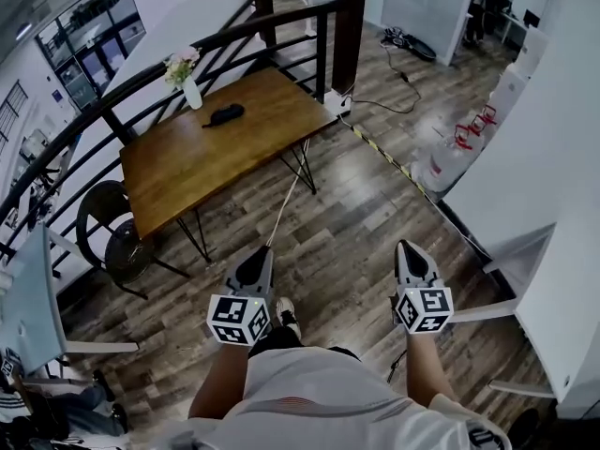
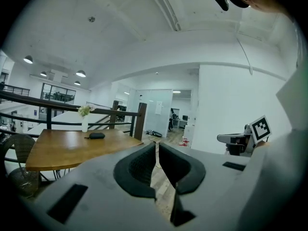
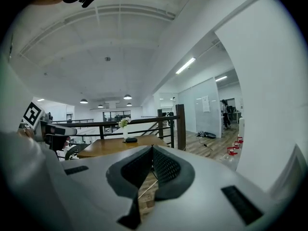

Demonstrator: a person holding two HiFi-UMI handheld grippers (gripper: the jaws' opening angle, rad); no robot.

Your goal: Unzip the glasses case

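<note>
A small black glasses case [image 1: 224,114] lies on the wooden table [image 1: 178,162] near its far edge, beside a white vase of flowers [image 1: 187,78]. It shows small in the left gripper view, the case [image 2: 96,135], and in the right gripper view, the case [image 3: 131,140]. Both grippers are held over the floor, well short of the table. My left gripper [image 1: 255,266] is shut and empty. My right gripper [image 1: 410,254] is shut too, with nothing between its jaws.
A black railing [image 1: 141,78] runs behind the table. A dark round chair [image 1: 114,242] stands at the table's left end. A white cable [image 1: 286,204] crosses the wooden floor. White partition walls [image 1: 525,148] rise at the right, with red-capped water jugs [image 1: 450,157] beside them.
</note>
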